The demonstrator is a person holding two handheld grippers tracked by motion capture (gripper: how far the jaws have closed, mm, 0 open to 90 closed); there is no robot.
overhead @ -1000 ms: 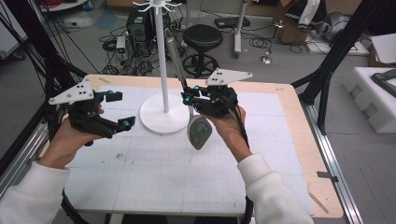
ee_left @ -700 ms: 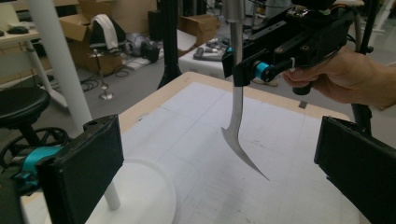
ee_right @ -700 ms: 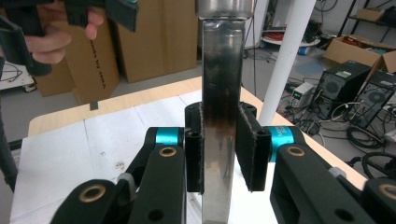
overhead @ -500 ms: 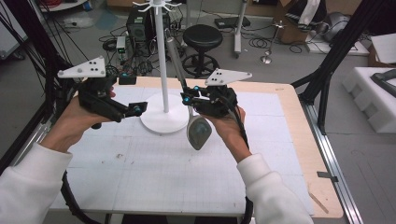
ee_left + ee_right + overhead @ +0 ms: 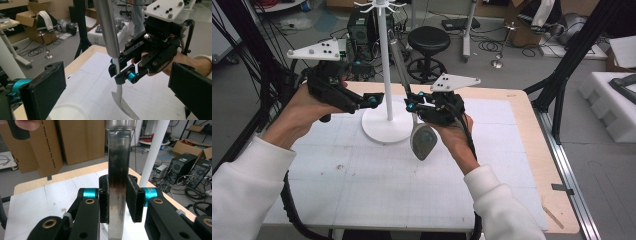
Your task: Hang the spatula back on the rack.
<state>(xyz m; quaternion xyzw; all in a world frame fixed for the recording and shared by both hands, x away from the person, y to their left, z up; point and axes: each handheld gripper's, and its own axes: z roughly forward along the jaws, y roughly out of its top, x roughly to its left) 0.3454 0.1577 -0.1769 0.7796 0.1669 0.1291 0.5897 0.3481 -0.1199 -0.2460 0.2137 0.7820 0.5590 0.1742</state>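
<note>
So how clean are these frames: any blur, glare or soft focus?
High view: even lighting, sharp. Left gripper view: its own jaws are soft at the edges, while the right gripper and spatula read clearly. Right gripper view: the spatula handle shows dark reflections, and the near jaws are slightly soft.

This is a robotics lab or research workshop. The wooden bench with a white gridded mat stands inside a black metal frame. Around it on the grey floor are black desktop computer towers, loose black cables, brown cardboard boxes, a round black stool and white foam packing blocks.
</note>
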